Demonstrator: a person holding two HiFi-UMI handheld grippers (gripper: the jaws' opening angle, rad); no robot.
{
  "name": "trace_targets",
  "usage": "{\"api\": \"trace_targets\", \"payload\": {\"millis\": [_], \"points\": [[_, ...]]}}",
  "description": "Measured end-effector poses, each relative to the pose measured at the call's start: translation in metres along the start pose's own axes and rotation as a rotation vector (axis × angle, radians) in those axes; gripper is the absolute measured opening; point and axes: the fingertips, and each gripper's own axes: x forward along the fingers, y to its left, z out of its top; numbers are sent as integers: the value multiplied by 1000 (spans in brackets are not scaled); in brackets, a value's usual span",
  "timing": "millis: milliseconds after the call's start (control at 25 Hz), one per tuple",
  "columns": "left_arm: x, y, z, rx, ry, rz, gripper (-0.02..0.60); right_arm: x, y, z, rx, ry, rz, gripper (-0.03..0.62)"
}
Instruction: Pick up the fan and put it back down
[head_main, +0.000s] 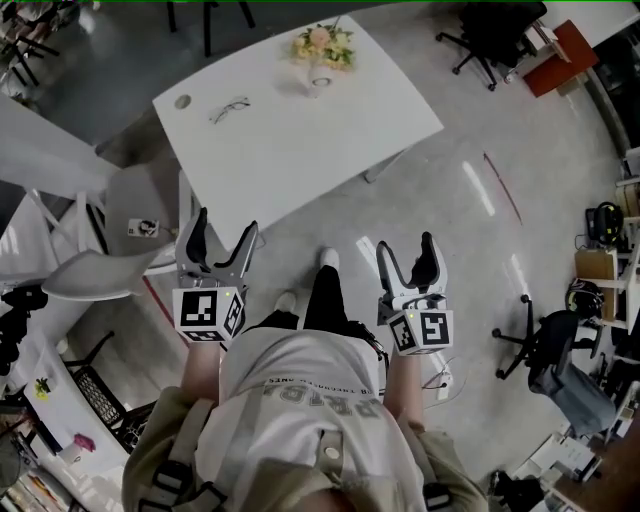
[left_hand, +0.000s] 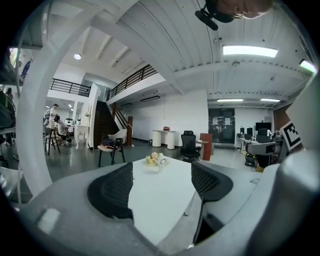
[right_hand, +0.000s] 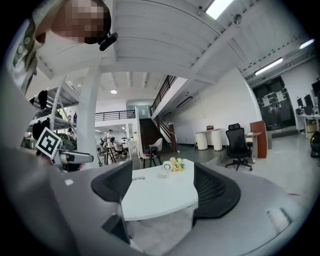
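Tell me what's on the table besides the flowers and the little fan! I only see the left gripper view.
Observer: A pair of glasses lies on the white table, toward its left side in the head view.
Operator: Is the other gripper holding something?
Observer: No. The right gripper is open and empty, over the floor.
Operator: What's next to me?
Observer: A white chair stands just left of the left gripper.
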Motion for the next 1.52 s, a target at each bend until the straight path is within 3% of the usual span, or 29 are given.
{"api": "trace_targets", "payload": {"millis": [440, 920, 1320, 1520], "points": [[100, -26, 24, -20, -28, 87, 374, 110, -67, 27, -69, 33, 227, 360], [160, -45, 28, -29, 12, 179, 380, 203, -112, 30, -131, 104, 408, 373], [190, -29, 5, -52, 97, 167, 380, 278, -94, -2, -212, 253, 544, 374], [215, -12, -3, -52, 114, 129, 380, 320, -81, -23, -319, 360, 615, 383]]}}
